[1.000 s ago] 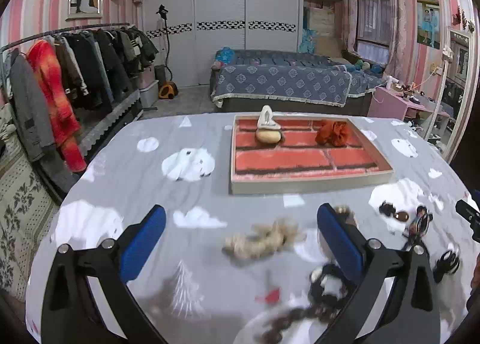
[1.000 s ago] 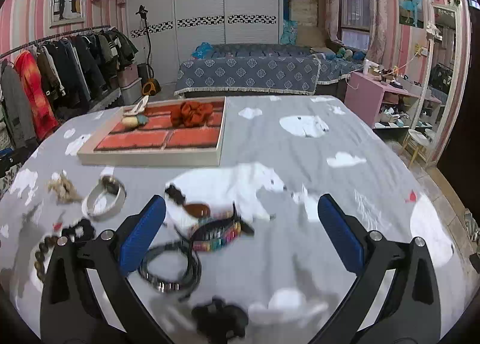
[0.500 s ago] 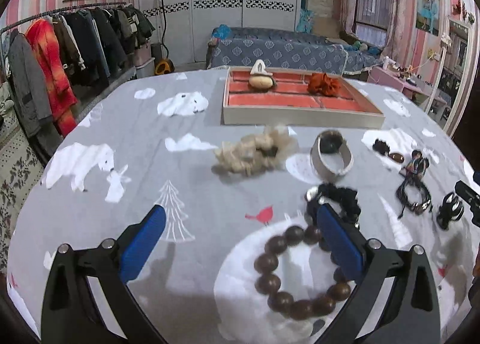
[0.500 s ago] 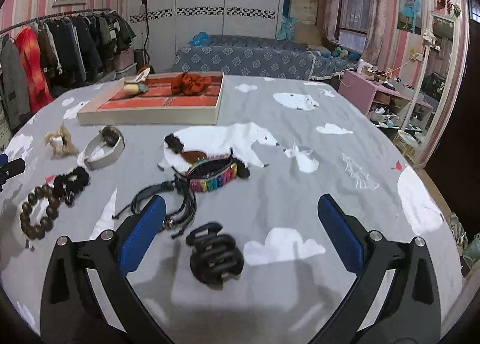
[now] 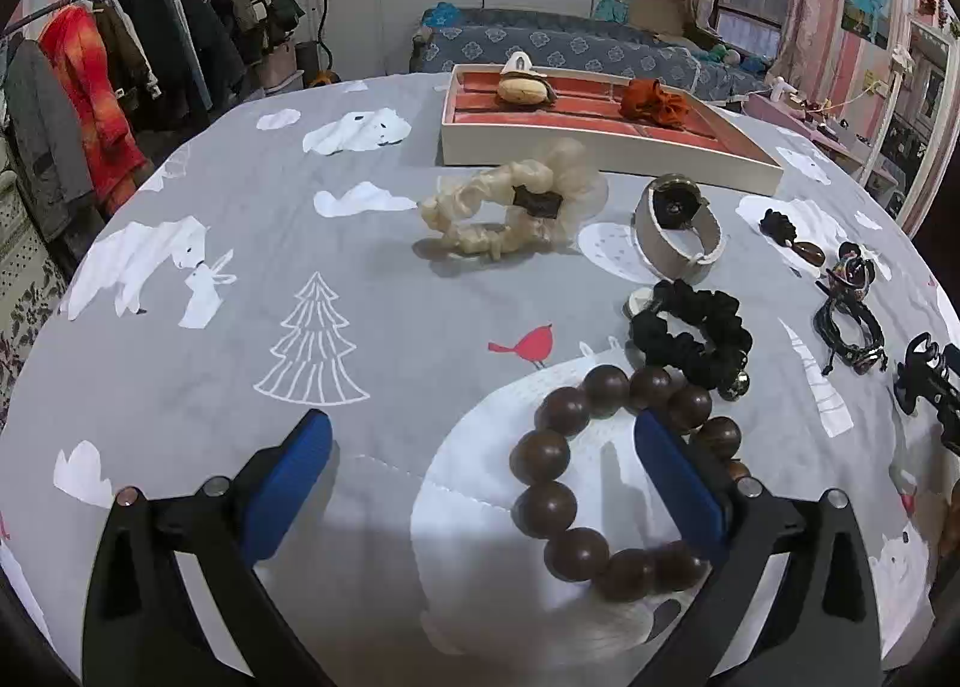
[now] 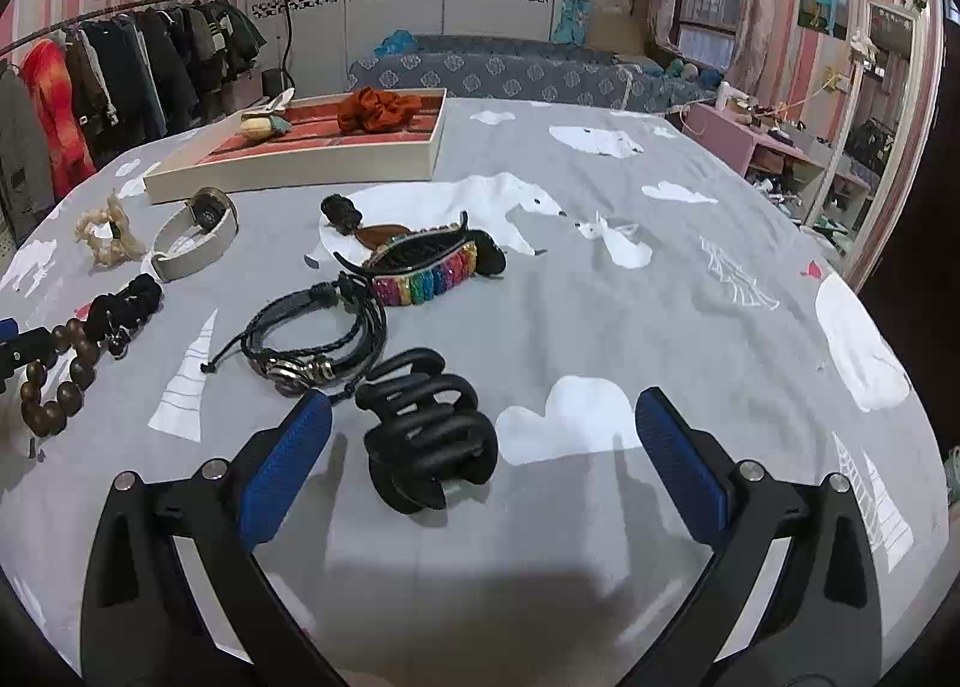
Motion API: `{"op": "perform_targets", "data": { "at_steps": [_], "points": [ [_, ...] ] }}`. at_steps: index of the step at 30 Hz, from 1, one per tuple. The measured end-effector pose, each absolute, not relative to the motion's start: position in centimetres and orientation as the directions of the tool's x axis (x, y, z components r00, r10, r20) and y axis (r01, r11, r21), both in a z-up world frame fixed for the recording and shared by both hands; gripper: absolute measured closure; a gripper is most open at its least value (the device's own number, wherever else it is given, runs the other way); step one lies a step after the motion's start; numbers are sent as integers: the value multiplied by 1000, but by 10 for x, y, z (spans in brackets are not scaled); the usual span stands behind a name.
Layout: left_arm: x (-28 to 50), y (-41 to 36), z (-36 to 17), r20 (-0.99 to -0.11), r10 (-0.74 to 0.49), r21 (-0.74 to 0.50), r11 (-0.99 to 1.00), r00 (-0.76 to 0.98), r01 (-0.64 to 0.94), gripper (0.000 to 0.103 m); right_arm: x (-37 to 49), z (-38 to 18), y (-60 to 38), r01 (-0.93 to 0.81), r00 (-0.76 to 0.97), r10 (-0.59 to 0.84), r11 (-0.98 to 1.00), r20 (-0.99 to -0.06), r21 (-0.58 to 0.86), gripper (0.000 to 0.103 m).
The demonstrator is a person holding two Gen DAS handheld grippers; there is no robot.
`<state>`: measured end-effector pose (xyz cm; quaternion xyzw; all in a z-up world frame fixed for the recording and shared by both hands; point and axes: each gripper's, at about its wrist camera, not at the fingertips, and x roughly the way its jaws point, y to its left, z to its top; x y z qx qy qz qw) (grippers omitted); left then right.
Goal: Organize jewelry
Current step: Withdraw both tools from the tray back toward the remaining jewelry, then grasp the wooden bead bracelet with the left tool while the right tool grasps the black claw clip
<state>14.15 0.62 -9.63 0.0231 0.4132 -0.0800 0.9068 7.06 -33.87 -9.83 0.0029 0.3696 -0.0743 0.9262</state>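
My left gripper (image 5: 480,471) is open, low over the grey printed cloth; the brown bead bracelet (image 5: 606,471) lies partly between its fingers, under the right one. Beyond lie a black scrunchie (image 5: 696,333), a cream scrunchie (image 5: 510,207) and a beige watch (image 5: 678,228). The red-lined tray (image 5: 606,147) at the back holds an orange scrunchie (image 5: 654,102) and a tan clip (image 5: 522,87). My right gripper (image 6: 483,453) is open around a black claw clip (image 6: 429,429). Ahead lie black cord bracelets (image 6: 318,339) and a rainbow hair clip (image 6: 426,270).
A clothes rack (image 5: 120,63) with coats stands left of the table. A bed (image 5: 564,45) lies behind it, and a pink side table (image 6: 756,141) and a mirror are on the right. Bare cloth spreads to the right in the right wrist view.
Both grippers have drawn back and dropped toward the cloth. The bead bracelet now sits between the left fingers, and the black claw clip now lies between the right fingers.
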Motion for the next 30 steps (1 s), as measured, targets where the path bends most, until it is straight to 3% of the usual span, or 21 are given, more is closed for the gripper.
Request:
{"op": "perform_targets", "data": {
  "at_steps": [16,18,20,22,27,30],
  "points": [
    [144,-3,-101,-767,-139,-8,978,627,208,5,75,-102,-344,142,696,-119,989,-708,-27,7],
    [144,-3,-101,-767,-144,-15,978,625,207,10,76,-103,-344,136,689,-111,990,-716,-22,12],
    [146,-3,-104,-779,-151,-23,977,609,212,27,77,-104,-345,131,685,-102,991,-721,-16,20],
    [149,-3,-107,-792,-153,-30,977,591,213,35,78,-105,-345,130,679,-100,991,-727,-15,24],
    [148,-5,-107,-789,-154,-22,974,595,223,41,78,-106,-343,122,675,-98,992,-731,-20,34],
    [146,-8,-106,-785,-158,-12,971,599,239,53,80,-108,-341,110,668,-85,994,-739,-15,42]
  ]
}}
